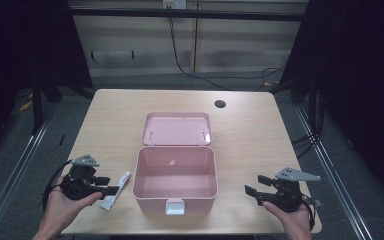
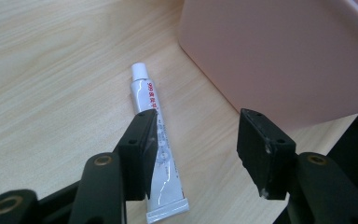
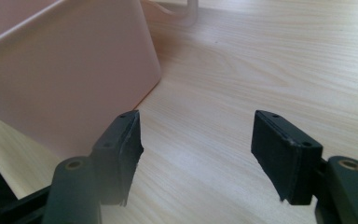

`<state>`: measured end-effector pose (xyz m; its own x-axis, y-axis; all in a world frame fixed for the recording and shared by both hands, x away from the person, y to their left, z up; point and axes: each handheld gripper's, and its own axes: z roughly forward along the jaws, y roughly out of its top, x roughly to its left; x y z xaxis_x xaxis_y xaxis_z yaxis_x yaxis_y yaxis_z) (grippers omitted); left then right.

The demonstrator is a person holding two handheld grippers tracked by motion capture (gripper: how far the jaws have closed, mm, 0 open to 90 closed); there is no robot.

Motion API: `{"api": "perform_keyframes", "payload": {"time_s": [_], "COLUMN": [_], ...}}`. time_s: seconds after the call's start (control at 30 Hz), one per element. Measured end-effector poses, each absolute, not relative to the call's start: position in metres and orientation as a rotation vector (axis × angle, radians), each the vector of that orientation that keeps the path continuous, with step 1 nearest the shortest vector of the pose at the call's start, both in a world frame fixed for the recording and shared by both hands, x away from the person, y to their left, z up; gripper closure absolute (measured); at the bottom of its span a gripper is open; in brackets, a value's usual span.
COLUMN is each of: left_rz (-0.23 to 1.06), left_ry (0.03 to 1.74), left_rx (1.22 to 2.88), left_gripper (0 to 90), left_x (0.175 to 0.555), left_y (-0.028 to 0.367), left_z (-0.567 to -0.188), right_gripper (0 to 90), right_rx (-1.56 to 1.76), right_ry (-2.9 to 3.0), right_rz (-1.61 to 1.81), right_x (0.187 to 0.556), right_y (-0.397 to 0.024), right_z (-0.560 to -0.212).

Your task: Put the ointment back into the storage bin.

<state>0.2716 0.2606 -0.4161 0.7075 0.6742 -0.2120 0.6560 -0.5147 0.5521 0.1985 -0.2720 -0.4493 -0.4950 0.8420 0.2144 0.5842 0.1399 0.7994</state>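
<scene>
An open pink plastic box (image 1: 139, 172) stands mid-table, its lid (image 1: 176, 129) folded back flat and its inside bare. A white tube with red lettering (image 1: 116, 190) lies flat on the wood just left of the box. My left gripper (image 1: 111, 185) hovers over the tube's crimped end with its jaws open. In the left gripper view the tube (image 2: 145, 91) runs under the left jaw of that gripper (image 2: 198, 126), not pinched, with the box wall (image 2: 279, 51) beyond. My right gripper (image 1: 254, 185) is held right of the box, open with nothing in it (image 3: 198, 123), facing the box's side (image 3: 65, 88).
The box's white latch (image 1: 175, 206) faces the table's near edge. A round cable hole (image 1: 220, 104) sits near the table's far edge. Bare wood (image 1: 260, 140) lies on both sides of the box. Black cables (image 1: 190, 70) trail over the floor behind.
</scene>
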Motion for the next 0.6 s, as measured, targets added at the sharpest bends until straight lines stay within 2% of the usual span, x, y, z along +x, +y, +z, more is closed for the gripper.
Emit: {"api": "perform_keyframes", "payload": {"time_s": [0.17, 0.4, 0.53, 0.6], "left_rz": [0.012, -0.047, -0.067, -0.061], "left_ry": [1.017, 1.081, 1.093, 1.098], "left_rx": [2.314, 2.348, 2.389, 2.420], "left_gripper": [50.7, 49.5, 60.5, 63.2], "left_x": [0.283, 0.298, 0.305, 0.309], "left_y": [0.258, 0.258, 0.251, 0.248], "left_z": [-0.415, -0.427, -0.432, -0.433], "right_gripper": [31.2, 31.3, 30.9, 30.2], "right_rx": [1.387, 1.392, 1.402, 1.405], "right_ry": [2.123, 2.128, 2.132, 2.138], "right_rz": [1.303, 1.323, 1.333, 1.337], "right_x": [0.197, 0.199, 0.199, 0.200], "right_y": [-0.273, -0.273, -0.274, -0.273], "right_z": [-0.448, -0.449, -0.449, -0.450]}}
